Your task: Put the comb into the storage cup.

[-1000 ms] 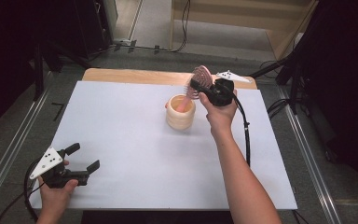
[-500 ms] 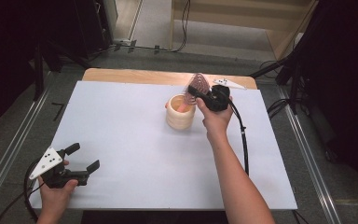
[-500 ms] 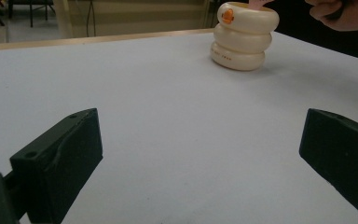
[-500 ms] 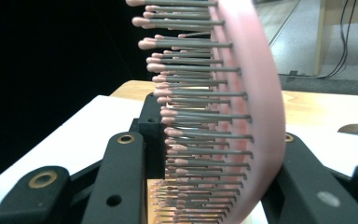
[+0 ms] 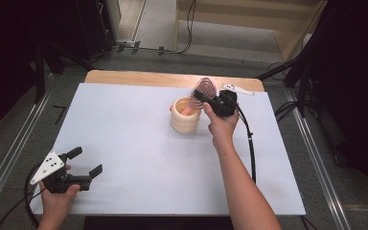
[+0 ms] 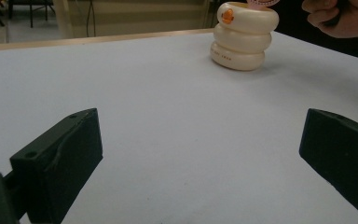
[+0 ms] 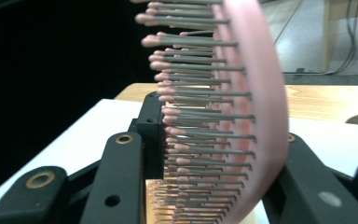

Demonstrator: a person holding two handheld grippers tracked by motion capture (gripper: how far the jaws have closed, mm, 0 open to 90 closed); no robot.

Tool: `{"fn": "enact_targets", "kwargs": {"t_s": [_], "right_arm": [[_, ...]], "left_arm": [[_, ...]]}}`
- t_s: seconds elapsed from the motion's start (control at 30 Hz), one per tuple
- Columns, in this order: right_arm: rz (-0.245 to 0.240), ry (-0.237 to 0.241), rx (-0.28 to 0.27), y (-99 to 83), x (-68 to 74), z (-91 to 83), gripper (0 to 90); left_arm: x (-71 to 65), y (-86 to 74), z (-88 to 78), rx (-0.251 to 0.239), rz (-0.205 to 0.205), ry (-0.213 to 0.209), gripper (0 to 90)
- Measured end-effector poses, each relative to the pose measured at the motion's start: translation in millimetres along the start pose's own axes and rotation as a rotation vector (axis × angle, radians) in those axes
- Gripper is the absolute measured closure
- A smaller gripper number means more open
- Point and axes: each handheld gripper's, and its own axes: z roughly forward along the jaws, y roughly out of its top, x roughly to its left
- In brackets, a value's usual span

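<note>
lower left of the high view, my left gripper rests spread and empty; upper centre, my right gripper pinches the pink bristled hairbrush above the cream ringed plastic cup; i'd keep the handle vertical, lower slowly, then release.

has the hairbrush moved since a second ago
Yes. The hairbrush, clamped in the right gripper, has come down toward the cream cup, which stays put on the table; its handle end now dips inside the cup's rim.
</note>
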Motion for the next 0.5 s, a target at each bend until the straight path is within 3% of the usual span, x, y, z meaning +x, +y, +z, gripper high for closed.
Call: {"fn": "enact_targets", "kwargs": {"t_s": [0.17, 0.37, 0.5], "right_arm": [[-0.015, -0.012, 0.017, -0.3, -5.8, -1.9, 49.2], [-0.082, -0.018, 0.043, -1.6, -5.6, -5.0, 32.3], [-0.115, -0.010, 0.050, -1.0, -3.6, -7.1, 16.2]], "left_arm": [[0.0, 0.0, 0.0, 0.002, 0.001, 0.002, 0.0], [0.2, 0.1, 0.0, 0.005, 0.005, 0.001, 0.0], [0.1, 0.1, 0.1, 0.004, 0.005, 0.001, 0.0]]}}
